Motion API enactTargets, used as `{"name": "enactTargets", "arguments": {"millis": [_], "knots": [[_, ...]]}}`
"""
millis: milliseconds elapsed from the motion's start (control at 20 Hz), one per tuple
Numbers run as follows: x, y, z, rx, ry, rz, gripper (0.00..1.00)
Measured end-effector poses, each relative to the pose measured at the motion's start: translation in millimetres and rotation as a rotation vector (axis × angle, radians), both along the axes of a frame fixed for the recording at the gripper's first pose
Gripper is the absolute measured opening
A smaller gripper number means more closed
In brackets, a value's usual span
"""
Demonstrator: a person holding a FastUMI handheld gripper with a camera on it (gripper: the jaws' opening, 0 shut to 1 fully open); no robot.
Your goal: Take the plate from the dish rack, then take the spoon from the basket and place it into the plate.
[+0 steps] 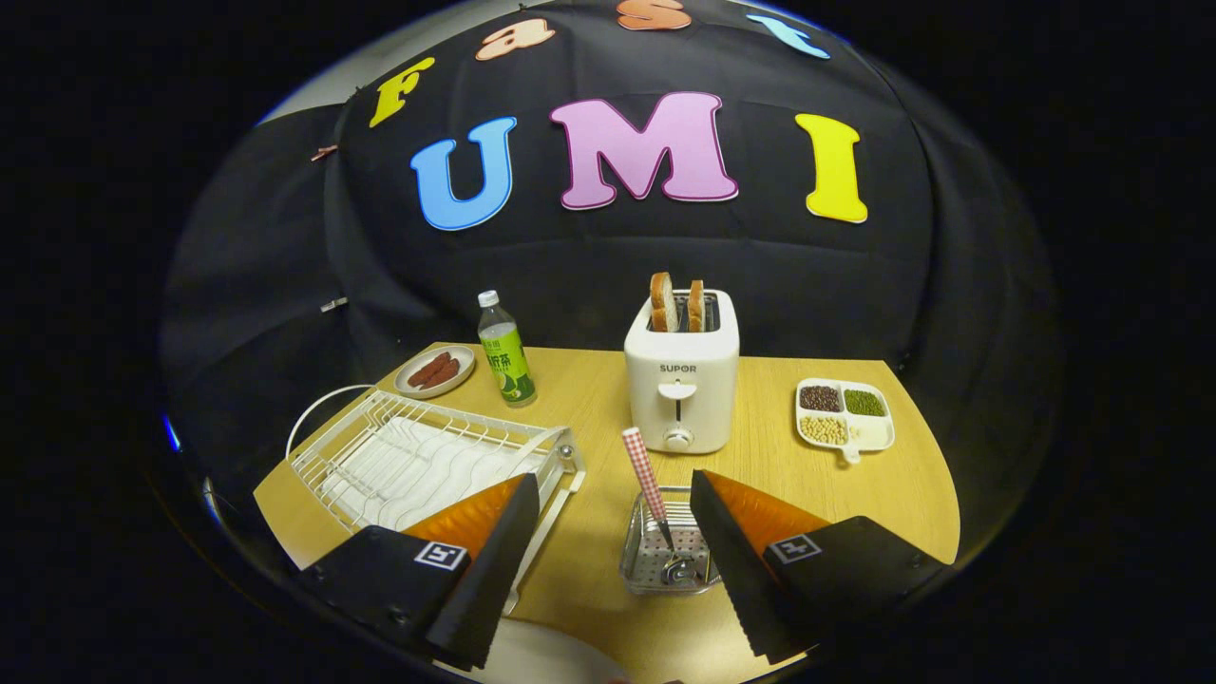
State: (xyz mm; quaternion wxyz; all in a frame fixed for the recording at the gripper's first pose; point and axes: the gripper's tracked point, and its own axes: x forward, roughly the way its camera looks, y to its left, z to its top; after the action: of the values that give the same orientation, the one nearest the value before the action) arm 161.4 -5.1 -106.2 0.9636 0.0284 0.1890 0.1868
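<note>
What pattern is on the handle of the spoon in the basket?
A red-and-white check, on the spoon in the basket, between the open gripper fingers, gripper view.

The spoon (651, 494) shows its checked handle, but its bowl lies hidden down in the basket (665, 556). The tongs (608, 513) stand wide apart, 1 finger covering the dish rack (418, 456) corner. The plate (541, 655) is cut off below them.
</note>
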Motion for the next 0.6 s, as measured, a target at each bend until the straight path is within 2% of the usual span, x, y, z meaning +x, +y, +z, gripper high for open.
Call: {"name": "enactTargets", "arguments": {"millis": [250,450,550,600], "knots": [[39,7,-16,-0.064,-0.001,-0.012,0.99],[63,15,-41,-0.09,0.047,-0.015,0.97],[74,16,-52,-0.104,0.067,-0.026,0.89],[79,15,-56,-0.117,0.071,-0.038,0.8]]}}
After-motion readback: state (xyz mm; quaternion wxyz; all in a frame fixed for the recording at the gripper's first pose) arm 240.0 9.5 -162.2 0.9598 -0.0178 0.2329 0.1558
